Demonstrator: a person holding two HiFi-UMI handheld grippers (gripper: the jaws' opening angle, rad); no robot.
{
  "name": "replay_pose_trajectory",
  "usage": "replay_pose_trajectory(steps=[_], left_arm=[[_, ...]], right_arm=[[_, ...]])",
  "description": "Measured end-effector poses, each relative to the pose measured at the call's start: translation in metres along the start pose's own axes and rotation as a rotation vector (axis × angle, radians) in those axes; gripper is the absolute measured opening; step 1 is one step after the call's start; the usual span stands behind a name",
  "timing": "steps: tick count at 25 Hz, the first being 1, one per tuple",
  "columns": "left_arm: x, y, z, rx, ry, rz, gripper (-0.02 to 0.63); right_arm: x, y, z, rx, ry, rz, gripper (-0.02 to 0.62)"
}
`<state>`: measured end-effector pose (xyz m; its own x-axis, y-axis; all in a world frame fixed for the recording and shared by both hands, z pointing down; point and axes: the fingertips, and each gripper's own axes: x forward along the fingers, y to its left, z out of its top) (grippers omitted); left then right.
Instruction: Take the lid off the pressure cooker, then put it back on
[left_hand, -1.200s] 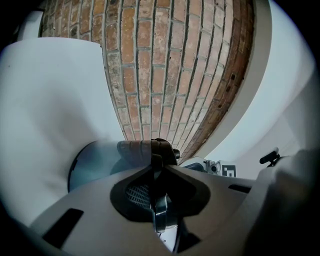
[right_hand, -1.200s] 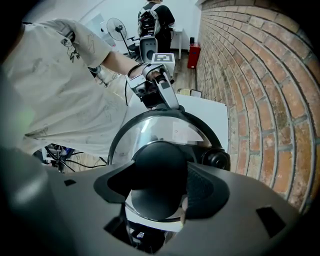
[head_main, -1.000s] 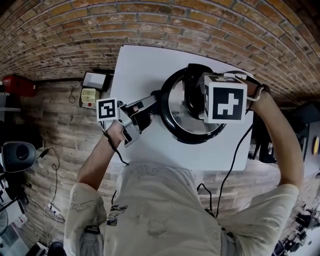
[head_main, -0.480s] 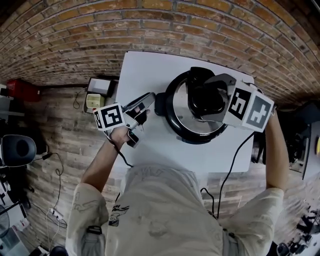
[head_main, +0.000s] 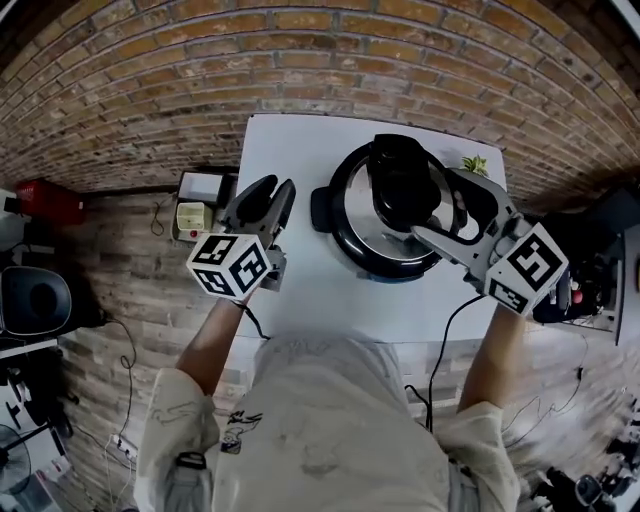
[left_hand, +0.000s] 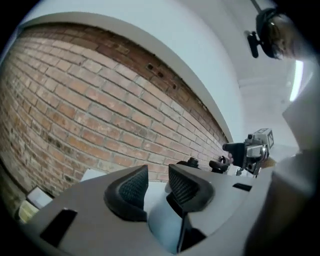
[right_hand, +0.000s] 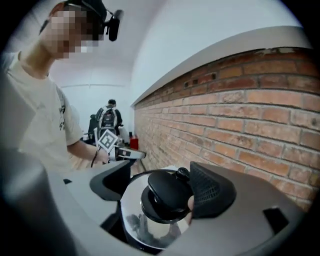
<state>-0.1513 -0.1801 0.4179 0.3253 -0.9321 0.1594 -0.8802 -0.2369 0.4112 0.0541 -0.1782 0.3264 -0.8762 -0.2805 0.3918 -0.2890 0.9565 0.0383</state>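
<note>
At the left we see the left gripper (head_main: 277, 188) held above the left edge of the white surface (head_main: 300, 140), well apart from the cooker (head_main: 345, 250). Its fingers are released and opening. There is a narrow gap between the ribbed pads and nothing in it. In the left gripper view they point toward the brick wall (left_hand: 75, 100).

In the middle the cooker stands on the surface with the lid (head_main: 352, 215) seated on it. The lid is a steel disc with a black knob (head_main: 400, 180) on top. A black handle (head_main: 322, 208) sticks out from the cooker's left side.

At the right the right gripper (head_main: 435, 203) hangs over the cooker's right side, its marker cube toward us. Its fingers are released and spread wide. In the right gripper view the knob shows between them, with the right pad near it and the left pad well off. Neither pad is clamped on it. A small green plant (head_main: 472, 163) sits at the surface's far right corner.
</note>
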Motion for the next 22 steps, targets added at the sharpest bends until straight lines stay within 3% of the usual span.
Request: replay_pose_trajectory(steps=[4,7,12,17,22], left_arm=[[-0.009,-0.014,0.013,0.205,-0.062,0.048,0.141],[-0.013,-0.025,0.024,0.338,-0.112,0.052,0.137],[-0.024,-0.034,0.032,0.511,-0.188,0.125,0.133],[-0.039,-0.035,0.035,0.583,-0.253,0.202,0.133],[-0.046,-0.031,0.026,0.584,-0.247,0.234,0.133]], right_arm=[[-0.019,-0.004,-0.010,0.081,-0.119,-0.188,0.383],[-0.031,-0.003,-0.016,0.144,-0.210,-0.282,0.383],[-0.057,-0.008,-0.032,0.225,-0.359,-0.520,0.376],[-0.067,-0.010,-0.059,0.300,-0.408,-0.714,0.368],[-0.062,-0.005,-0.085,0.379,-0.374,-0.758,0.368]])
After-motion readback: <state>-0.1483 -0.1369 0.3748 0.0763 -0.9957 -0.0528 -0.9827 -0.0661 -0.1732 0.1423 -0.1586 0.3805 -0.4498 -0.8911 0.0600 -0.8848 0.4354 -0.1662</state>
